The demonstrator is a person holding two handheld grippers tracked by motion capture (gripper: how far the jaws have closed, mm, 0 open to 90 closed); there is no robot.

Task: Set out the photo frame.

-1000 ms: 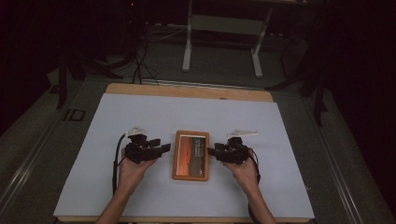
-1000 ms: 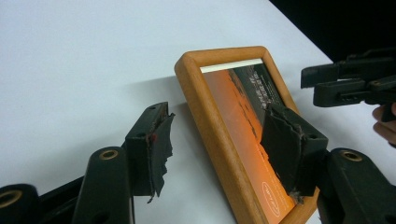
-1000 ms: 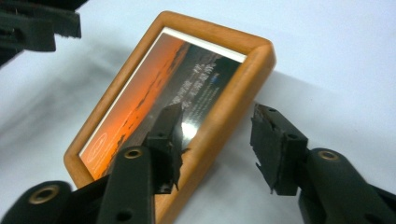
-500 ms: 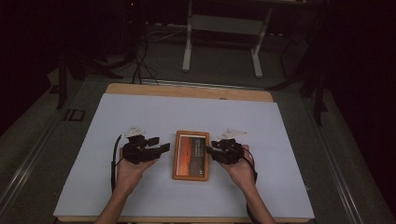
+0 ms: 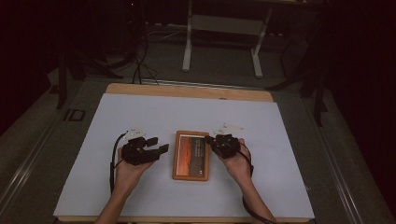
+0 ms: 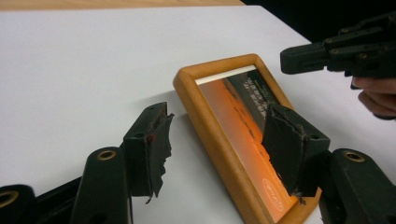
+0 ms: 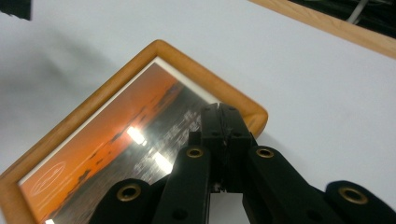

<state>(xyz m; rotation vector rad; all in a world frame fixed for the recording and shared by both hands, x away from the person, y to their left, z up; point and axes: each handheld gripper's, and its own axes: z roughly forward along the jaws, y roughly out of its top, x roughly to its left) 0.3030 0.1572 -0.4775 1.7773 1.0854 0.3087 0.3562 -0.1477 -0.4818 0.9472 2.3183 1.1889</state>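
Two tongs flank the picture frame (image 5: 190,155): left (image 5: 158,144) spread, right (image 5: 208,140) closed.

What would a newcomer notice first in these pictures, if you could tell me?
A wooden picture frame holding an orange sunset print lies flat mid-table on the white table cover. The left gripper sits at its left edge with jaws spread wide. The right gripper hangs over its right edge, jaws pressed together.
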